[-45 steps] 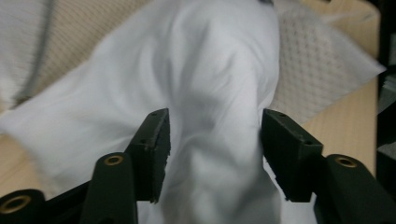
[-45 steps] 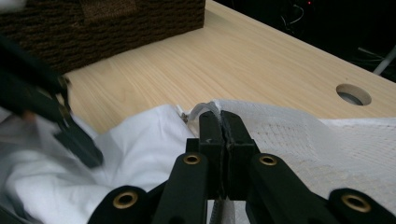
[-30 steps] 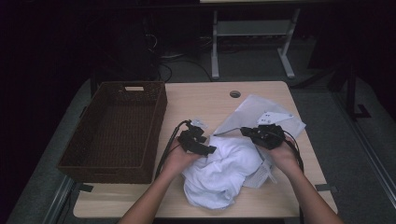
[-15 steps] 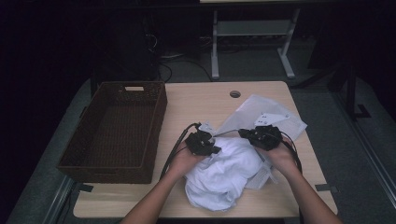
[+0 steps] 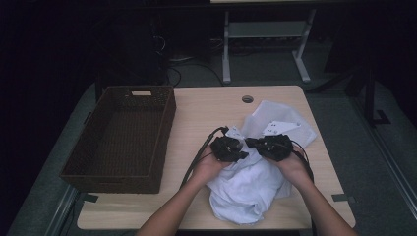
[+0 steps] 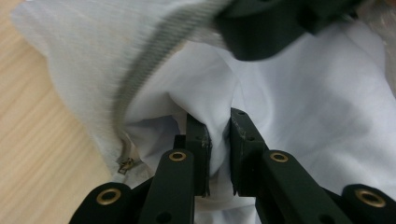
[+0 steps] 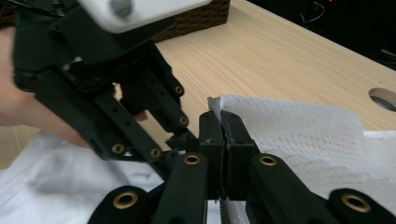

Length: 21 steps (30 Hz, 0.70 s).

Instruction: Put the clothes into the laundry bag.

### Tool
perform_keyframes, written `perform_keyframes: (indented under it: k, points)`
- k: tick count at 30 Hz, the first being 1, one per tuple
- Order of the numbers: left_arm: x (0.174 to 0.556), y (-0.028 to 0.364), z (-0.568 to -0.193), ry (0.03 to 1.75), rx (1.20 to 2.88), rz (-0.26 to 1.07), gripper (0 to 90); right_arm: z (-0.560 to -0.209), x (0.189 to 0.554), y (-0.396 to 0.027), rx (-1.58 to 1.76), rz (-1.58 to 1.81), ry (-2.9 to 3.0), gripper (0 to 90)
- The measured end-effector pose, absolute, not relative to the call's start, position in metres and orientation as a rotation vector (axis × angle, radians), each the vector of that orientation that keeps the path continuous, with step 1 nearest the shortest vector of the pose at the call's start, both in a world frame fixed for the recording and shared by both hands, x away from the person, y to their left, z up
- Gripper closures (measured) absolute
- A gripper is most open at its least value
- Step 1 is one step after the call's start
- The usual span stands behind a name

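Observation:
A crumpled white garment [image 5: 248, 184] lies on the wooden table [image 5: 206, 105] in front of the person. My left gripper [image 5: 228, 147] and right gripper [image 5: 270, 146] sit close together on its far edge. In the left gripper view the jaws [image 6: 219, 140] have just been closing, and a fold of white cloth [image 6: 299, 93] is pinched between them; a grey ribbed band [image 6: 140, 79] and a small zip pull [image 6: 125, 164] lie to their left. My right gripper [image 7: 223, 126] is shut on the edge of textured white cloth [image 7: 289, 121], with the left gripper's black body right beside it.
A dark woven basket [image 5: 123, 132] stands open and empty on the table's left half. Behind the garment lies a pale wrapper with a label [image 5: 282, 125]. A round cable hole [image 5: 247, 99] sits near the far edge. Black cables [image 5: 196, 157] trail from the left gripper.
My left gripper has moved right, close up to the right gripper, and shut on the cloth. The right gripper has kept its place and its grip.

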<state>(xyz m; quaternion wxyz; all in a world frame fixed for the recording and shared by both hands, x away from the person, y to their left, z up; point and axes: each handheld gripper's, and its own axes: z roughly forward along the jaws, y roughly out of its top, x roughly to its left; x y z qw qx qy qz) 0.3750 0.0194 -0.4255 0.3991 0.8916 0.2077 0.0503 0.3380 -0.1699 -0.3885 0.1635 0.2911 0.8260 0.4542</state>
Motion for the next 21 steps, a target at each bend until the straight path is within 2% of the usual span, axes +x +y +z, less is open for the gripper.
perform_keyframes:
  k: [8,10,16,17,20,21]
  points:
    - [0.396,0.037,-0.431,0.668,2.228,0.207,79.5,-0.389,0.331,-0.176,0.838,1.267,2.365,87.9]
    - [0.397,0.041,-0.431,0.680,2.223,0.196,76.8,-0.393,0.333,-0.176,0.843,1.245,2.367,87.9]
    - [0.381,0.051,-0.420,0.662,2.253,0.153,49.0,-0.396,0.340,-0.179,0.876,1.243,2.358,86.6]
    - [0.381,0.051,-0.420,0.662,2.253,0.153,46.8,-0.396,0.340,-0.179,0.876,1.243,2.358,86.6]
    - [0.361,0.062,-0.407,0.644,2.223,0.102,42.7,-0.397,0.342,-0.187,0.912,1.237,2.344,75.7]
    - [0.356,0.063,-0.405,0.637,2.220,0.087,41.7,-0.398,0.342,-0.190,0.923,1.236,2.342,75.2]
